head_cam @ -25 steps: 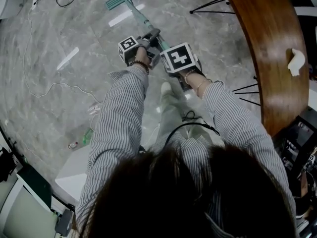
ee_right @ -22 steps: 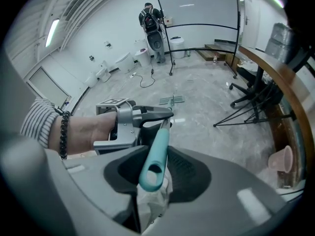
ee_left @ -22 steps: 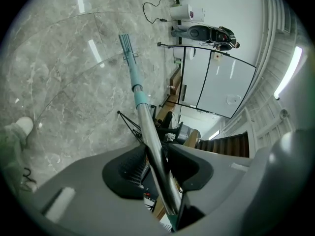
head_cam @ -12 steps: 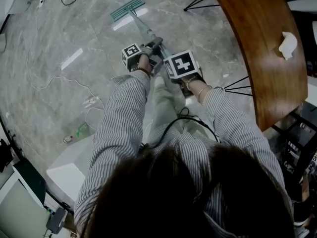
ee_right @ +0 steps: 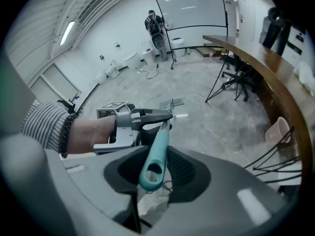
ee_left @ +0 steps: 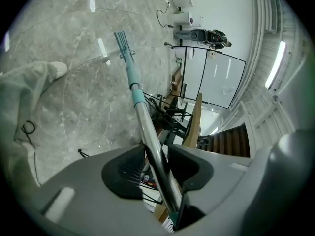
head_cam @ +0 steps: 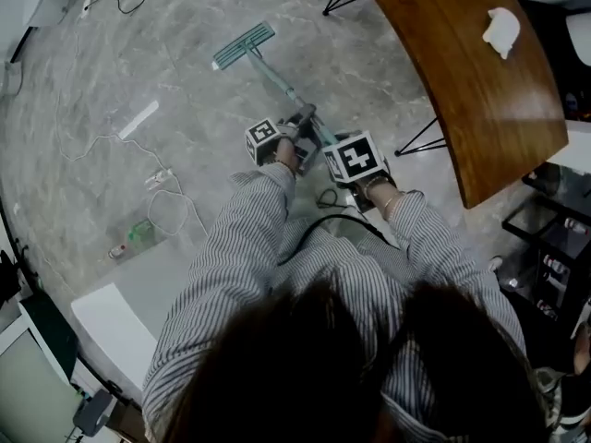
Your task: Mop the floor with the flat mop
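Note:
The flat mop has a teal head (head_cam: 244,45) lying on the grey marble floor, and its pole (head_cam: 282,86) slants back toward me. My left gripper (head_cam: 301,118) is shut on the metal pole (ee_left: 156,163), lower down the shaft. In the left gripper view the mop head (ee_left: 124,44) is far along the pole. My right gripper (head_cam: 330,143) is shut on the teal handle end (ee_right: 154,156), just behind the left gripper (ee_right: 147,116). The mop head (ee_right: 171,103) is small on the floor beyond.
A curved wooden table (head_cam: 462,81) with a white cloth (head_cam: 501,28) runs along the right, with black tripod legs (head_cam: 420,141) under it. Cables (head_cam: 125,146) trail over the floor at left. A white box (head_cam: 115,326) stands at lower left. A pink bin (ee_right: 277,130) sits by the table.
In the head view the mop, both grippers and the table have shifted: the mop head sits lower and the grippers lie further down and right. Both grips stay the same.

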`<state>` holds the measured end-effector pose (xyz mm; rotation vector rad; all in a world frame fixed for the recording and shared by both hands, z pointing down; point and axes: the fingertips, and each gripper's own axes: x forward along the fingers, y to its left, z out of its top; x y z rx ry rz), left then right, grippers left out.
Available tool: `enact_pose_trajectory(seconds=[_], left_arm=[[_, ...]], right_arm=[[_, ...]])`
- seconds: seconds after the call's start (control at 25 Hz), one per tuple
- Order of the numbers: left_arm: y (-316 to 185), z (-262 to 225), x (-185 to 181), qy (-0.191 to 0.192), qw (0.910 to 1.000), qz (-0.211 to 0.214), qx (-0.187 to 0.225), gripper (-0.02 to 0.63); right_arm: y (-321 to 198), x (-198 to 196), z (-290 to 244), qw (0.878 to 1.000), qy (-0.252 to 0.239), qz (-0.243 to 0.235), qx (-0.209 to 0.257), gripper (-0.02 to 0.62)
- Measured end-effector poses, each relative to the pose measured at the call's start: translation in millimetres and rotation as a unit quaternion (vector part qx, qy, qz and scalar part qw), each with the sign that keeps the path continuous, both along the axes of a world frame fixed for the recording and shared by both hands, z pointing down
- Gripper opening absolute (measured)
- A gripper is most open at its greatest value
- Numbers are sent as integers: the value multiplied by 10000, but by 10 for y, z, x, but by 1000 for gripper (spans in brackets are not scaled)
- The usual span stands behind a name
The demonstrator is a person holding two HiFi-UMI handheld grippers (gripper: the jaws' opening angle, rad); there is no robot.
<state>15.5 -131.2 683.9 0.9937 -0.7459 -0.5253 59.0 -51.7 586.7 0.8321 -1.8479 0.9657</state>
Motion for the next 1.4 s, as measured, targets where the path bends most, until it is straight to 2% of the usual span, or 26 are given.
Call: enact_pose_trajectory(seconds=[0.2, 0.4, 0.56, 0.72, 0.88, 1.0, 1.12, 1.24, 1.4], left_arm=[[928, -82, 633, 2, 10000, 88, 13, 133], [1825, -228, 1256, 100, 9987, 498, 101, 140], [2395, -377, 1680, 360, 9965, 751, 66, 141], [2894, -665, 2087, 696, 9895, 1262, 67, 147], [3393, -902, 2416, 1085, 9782, 1772, -49, 144], [3555, -1008, 2558, 1329, 9676, 2148, -30, 144], [3557, -1132, 2576, 1660, 9599, 2258, -24, 145], [3546, -1239, 2584, 1926, 9568, 2177, -81, 146], [3549, -1199, 2600, 1952, 9535, 2295, -81, 156]], right_arm=[[904, 635, -107, 10000, -41, -49, 38, 115], [1786, 1242, -230, 9999, -76, -113, -27, 115], [2314, 1647, -401, 9998, -128, -145, -111, 117], [2759, 2008, -680, 9988, -326, -104, -343, 120], [3157, 2326, -957, 9981, -324, -56, -518, 120], [3263, 2465, -1084, 9973, -356, 14, -648, 120], [3234, 2467, -1154, 9966, -385, 161, -706, 118], [3226, 2469, -1160, 9961, -397, 319, -722, 117], [3228, 2483, -1127, 9955, -412, 451, -720, 114]])
